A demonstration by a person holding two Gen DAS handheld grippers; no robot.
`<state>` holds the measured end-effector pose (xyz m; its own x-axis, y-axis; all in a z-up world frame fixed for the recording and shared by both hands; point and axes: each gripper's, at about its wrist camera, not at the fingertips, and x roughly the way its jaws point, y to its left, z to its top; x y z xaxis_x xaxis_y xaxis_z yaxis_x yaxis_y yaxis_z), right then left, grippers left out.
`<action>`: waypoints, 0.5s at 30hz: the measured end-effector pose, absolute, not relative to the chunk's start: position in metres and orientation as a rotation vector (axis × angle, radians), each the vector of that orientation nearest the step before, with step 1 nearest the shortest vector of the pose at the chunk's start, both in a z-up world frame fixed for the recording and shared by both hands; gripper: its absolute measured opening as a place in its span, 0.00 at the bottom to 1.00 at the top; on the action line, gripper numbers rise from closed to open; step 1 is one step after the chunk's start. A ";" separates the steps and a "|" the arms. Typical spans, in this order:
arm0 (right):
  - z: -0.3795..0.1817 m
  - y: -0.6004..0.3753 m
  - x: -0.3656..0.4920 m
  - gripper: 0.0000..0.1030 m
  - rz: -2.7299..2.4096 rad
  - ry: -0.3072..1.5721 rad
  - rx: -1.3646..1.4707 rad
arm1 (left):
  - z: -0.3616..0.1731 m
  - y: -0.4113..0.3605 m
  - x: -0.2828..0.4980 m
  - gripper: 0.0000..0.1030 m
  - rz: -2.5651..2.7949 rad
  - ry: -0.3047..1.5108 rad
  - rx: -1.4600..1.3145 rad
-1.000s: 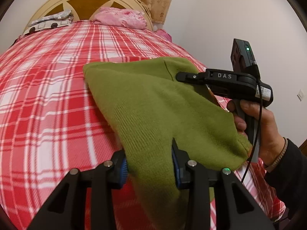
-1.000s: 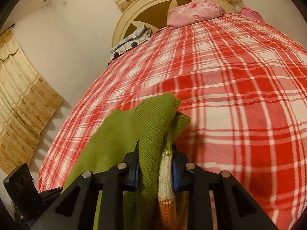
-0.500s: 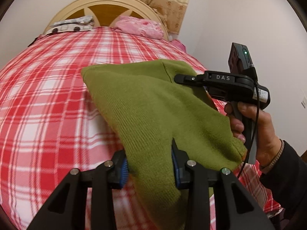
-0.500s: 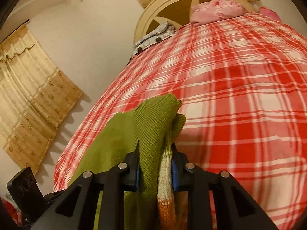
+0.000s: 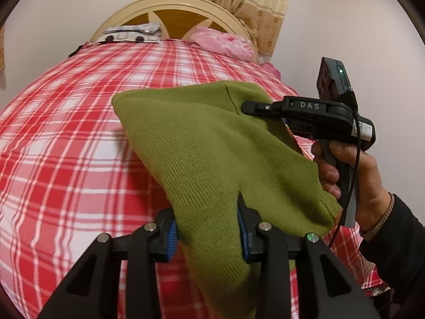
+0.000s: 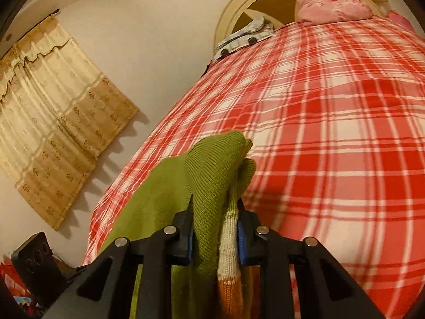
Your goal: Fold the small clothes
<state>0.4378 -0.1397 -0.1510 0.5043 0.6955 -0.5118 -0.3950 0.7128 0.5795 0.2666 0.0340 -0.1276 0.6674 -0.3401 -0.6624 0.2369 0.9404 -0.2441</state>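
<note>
Green knit garment (image 5: 212, 154), two grippers

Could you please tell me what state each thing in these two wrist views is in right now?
green knit garment: bunched, held up above the bed between both grippers.
left gripper: shut on the garment.
right gripper: shut on the garment's green and cream-orange layers.
plaid bedspread: spread flat over the bed.
pink pillow: lying at the headboard.
curtain: drawn closed.
</note>
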 end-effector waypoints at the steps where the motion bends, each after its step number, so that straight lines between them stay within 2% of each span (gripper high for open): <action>1: -0.150 -0.133 0.437 0.24 0.691 0.800 0.416 | -0.127 0.039 0.263 0.36 -0.319 0.771 -0.143; 15: -0.147 -0.054 0.428 0.23 0.782 0.830 0.380 | -0.130 0.098 0.236 0.36 -0.238 0.754 -0.194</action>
